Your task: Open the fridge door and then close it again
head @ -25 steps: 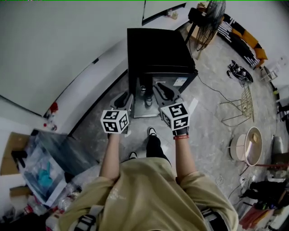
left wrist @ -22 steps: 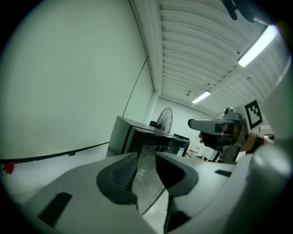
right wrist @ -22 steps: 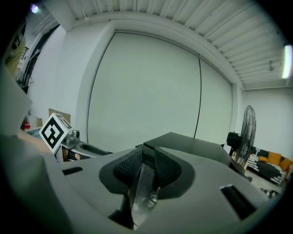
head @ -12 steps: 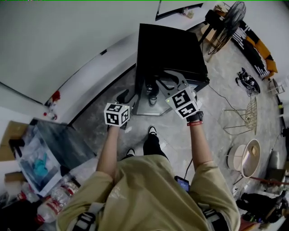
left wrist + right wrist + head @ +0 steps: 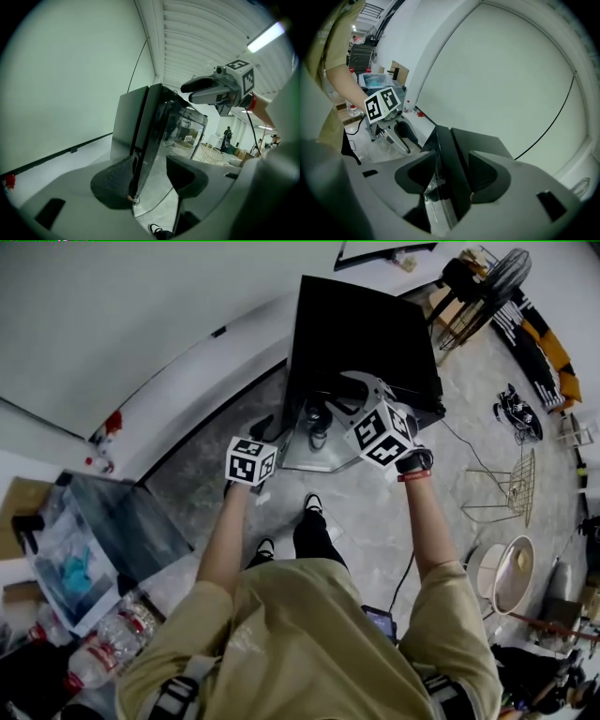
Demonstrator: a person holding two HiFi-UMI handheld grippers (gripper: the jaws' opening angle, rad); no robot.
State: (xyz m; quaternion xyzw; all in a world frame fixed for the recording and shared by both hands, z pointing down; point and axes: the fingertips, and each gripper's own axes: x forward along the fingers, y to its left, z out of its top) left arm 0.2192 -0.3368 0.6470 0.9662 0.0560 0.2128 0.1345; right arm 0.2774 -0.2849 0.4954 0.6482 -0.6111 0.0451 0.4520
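Head view: a low black fridge (image 5: 361, 334) stands against the white wall (image 5: 141, 324), with its glossy door (image 5: 328, 457) facing the person. The person's shoe (image 5: 312, 502) is planted on the grey floor (image 5: 375, 521) just in front of the door. To the right of the fridge, well clear of it, are a standing fan (image 5: 487, 287), a pair of shoes (image 5: 518, 413), a gold wire rack (image 5: 506, 486) and a round basin (image 5: 511, 573). On the left, a clear storage box (image 5: 89, 549) sits beside the wall, with plastic bottles (image 5: 112, 638) near it.

In the left gripper view, the left hand-held gripper (image 5: 150, 180) is at the door's vertical edge on the wall side. Its jaws have just been opening and stand wide apart. The dark seam between door and cabinet runs up between them, and neither pad presses on it.

In the right gripper view, the right hand-held gripper (image 5: 450, 176) is at the fridge's upper front edge. Its jaws have likewise just been opening and stand apart, with the top of the door between them. The pad on the right of that view lies very close to the black surface, but whether it touches cannot be told. Whether the door is fully shut or slightly ajar cannot be told either.
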